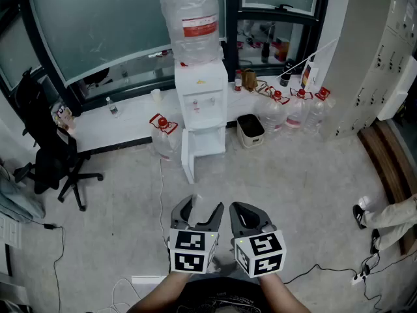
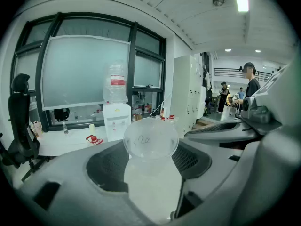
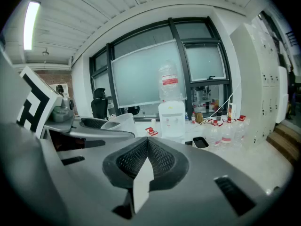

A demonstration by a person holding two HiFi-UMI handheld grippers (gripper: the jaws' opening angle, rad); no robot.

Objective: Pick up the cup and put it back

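Note:
A clear plastic cup (image 2: 150,142) sits between the jaws of my left gripper (image 2: 150,171), mouth facing away, held off the floor. In the head view the left gripper (image 1: 201,206) stands wide around the faintly visible cup (image 1: 198,203), low in the middle. The right gripper view shows the cup (image 3: 118,122) from the side at the left. My right gripper (image 1: 237,208) is beside the left one, its jaws shut together with nothing between them (image 3: 147,144). A white water dispenser (image 1: 201,103) with a large bottle on top stands straight ahead.
A black office chair (image 1: 47,142) stands at the left. A small bin (image 1: 250,130) and several water bottles (image 1: 294,111) line the wall right of the dispenser. Cables (image 1: 58,240) run across the floor. A person's legs (image 1: 386,219) are at the right edge.

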